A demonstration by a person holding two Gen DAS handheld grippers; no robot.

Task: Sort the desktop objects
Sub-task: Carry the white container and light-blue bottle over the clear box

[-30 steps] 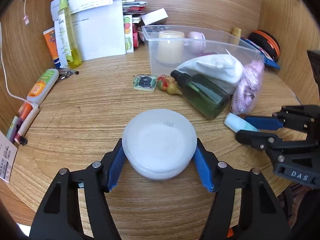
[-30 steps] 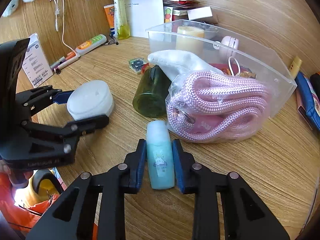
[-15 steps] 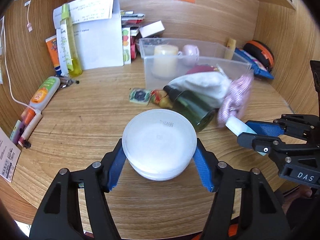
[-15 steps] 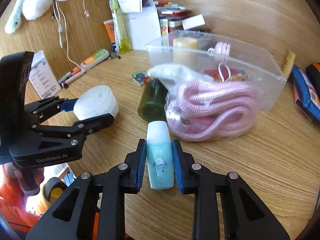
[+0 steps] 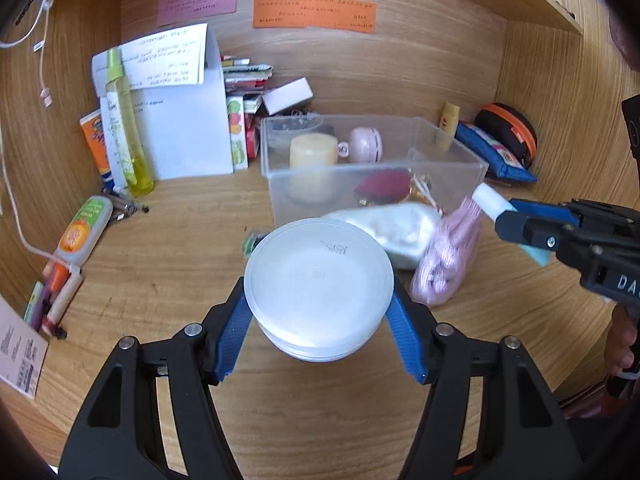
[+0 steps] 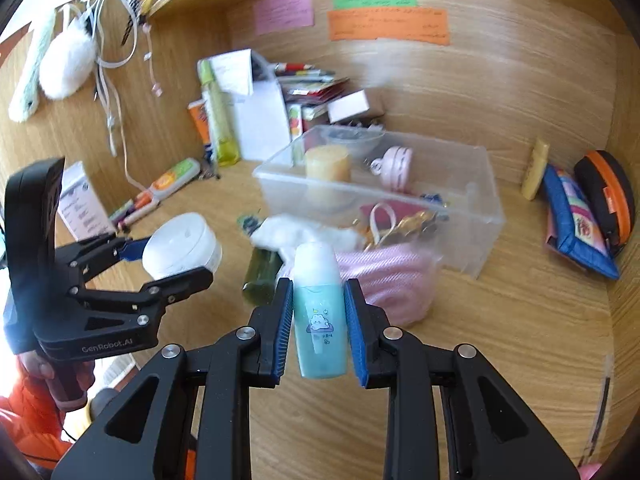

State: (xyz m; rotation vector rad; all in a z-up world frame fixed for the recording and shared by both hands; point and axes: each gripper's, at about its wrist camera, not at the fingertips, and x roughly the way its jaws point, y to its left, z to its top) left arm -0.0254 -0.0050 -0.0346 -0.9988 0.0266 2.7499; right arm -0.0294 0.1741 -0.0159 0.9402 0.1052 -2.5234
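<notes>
My left gripper (image 5: 318,316) is shut on a round white lidded tub (image 5: 318,286), held above the wooden desk; the tub (image 6: 182,250) also shows at the left of the right wrist view. My right gripper (image 6: 318,316) is shut on a small teal bottle with a white cap (image 6: 319,308), lifted off the desk; that bottle (image 5: 496,206) pokes out of the right gripper at the right edge of the left wrist view. Beyond both stands a clear plastic bin (image 5: 472,160) holding a cream candle (image 5: 313,152) and a pink round item (image 5: 365,143).
In front of the bin lie a white cloth (image 5: 394,222), a bagged pink rope (image 6: 390,276) and a dark green bottle (image 6: 260,276). Boxes, papers and a tall yellow bottle (image 5: 126,140) crowd the back left. A blue pouch (image 6: 576,220) and a black-orange case (image 6: 606,196) sit right.
Both grippers have risen off the desk with their loads; the tub and the teal bottle now hang higher, and the bin looks nearer to level with them.
</notes>
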